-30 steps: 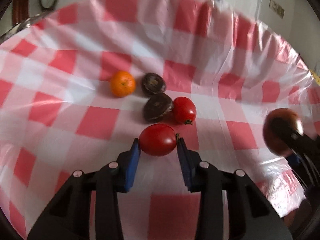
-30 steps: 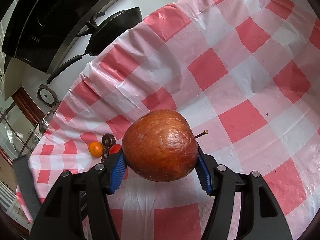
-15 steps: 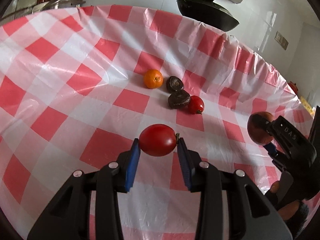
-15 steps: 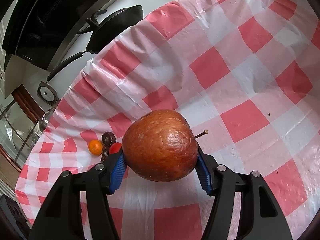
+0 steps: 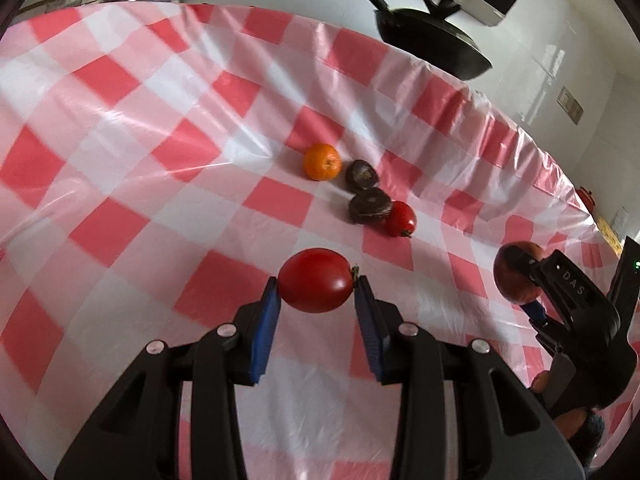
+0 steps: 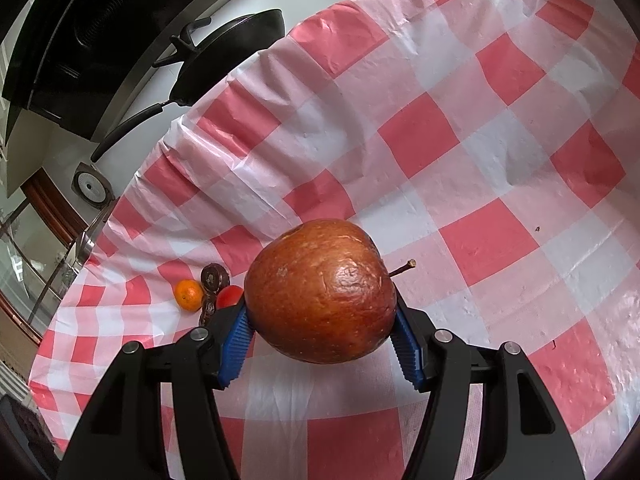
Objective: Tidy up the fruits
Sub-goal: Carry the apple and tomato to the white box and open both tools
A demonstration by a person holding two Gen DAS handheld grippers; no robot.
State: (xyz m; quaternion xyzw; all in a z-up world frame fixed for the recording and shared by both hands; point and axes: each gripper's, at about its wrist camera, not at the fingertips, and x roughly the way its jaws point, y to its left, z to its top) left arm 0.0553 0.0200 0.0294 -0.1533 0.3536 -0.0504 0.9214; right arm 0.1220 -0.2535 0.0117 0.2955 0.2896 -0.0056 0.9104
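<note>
Here the left gripper is clenched on a red tomato, its blue pads pressing the fruit from either side and holding it above the red-and-white checked tablecloth. The right gripper is clamped around a large reddish-brown apple, whose thin stem sticks out to the right; the apple too is lifted clear of the cloth. In the left wrist view the right gripper shows at the right edge with the apple between its jaws. Farther back on the cloth lies a small cluster: a mandarin orange at the left, just beside it a dark brown wrinkled fruit, a second dark wrinkled fruit nearer the camera, and a smaller red tomato touching that one on its right. The same cluster appears small behind the apple in the right wrist view, with the mandarin orange leftmost. A black wok sits beyond the table's far edge, under a range hood.
</note>
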